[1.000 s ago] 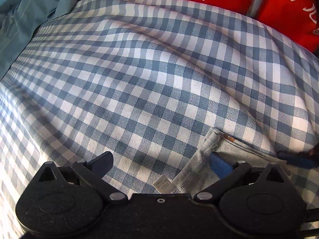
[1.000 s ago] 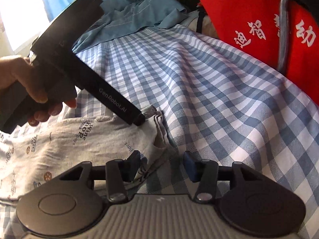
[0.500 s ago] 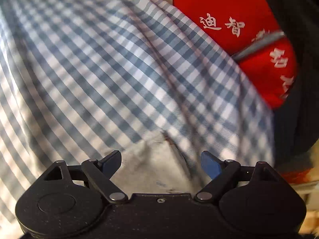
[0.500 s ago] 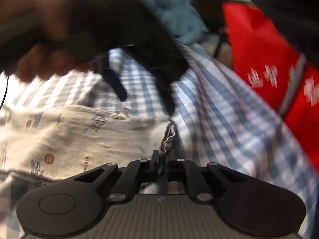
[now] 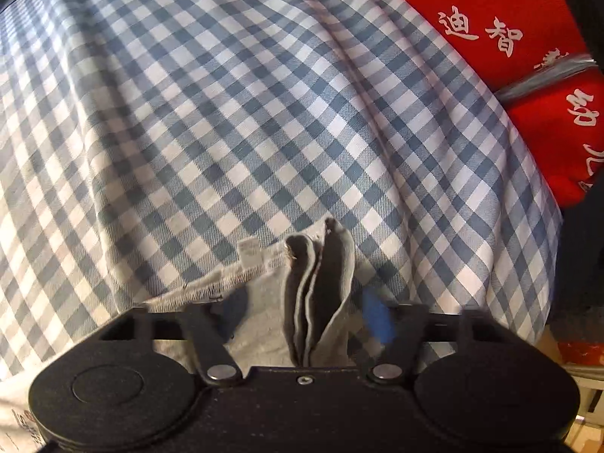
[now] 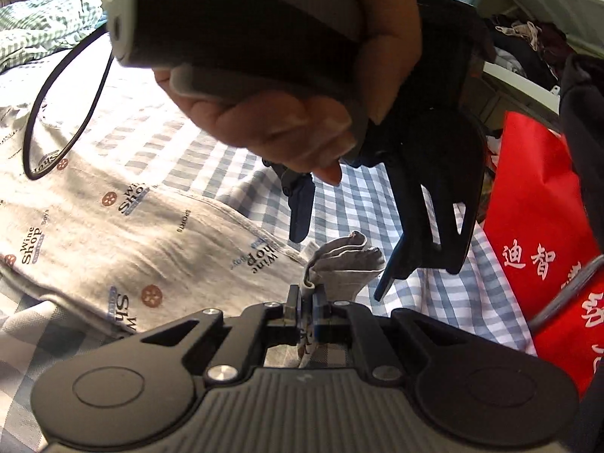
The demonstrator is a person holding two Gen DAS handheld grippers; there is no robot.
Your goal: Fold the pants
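Sunlight from ten o'clock glares on the checked sheet (image 6: 124, 128); fisheye edges bend, and the near hand (image 6: 302, 113) blurs.

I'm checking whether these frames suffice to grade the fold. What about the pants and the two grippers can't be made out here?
- Pants: right wrist view, far end cut off by the left edge; full shape unknown.
- Left gripper: left wrist view, fabric bunched between its fingers and one blurred blue pad leave contact unclear; its jaws have just been closing.
- Right gripper, shut on the pants: the hand hides the bed sheet behind.
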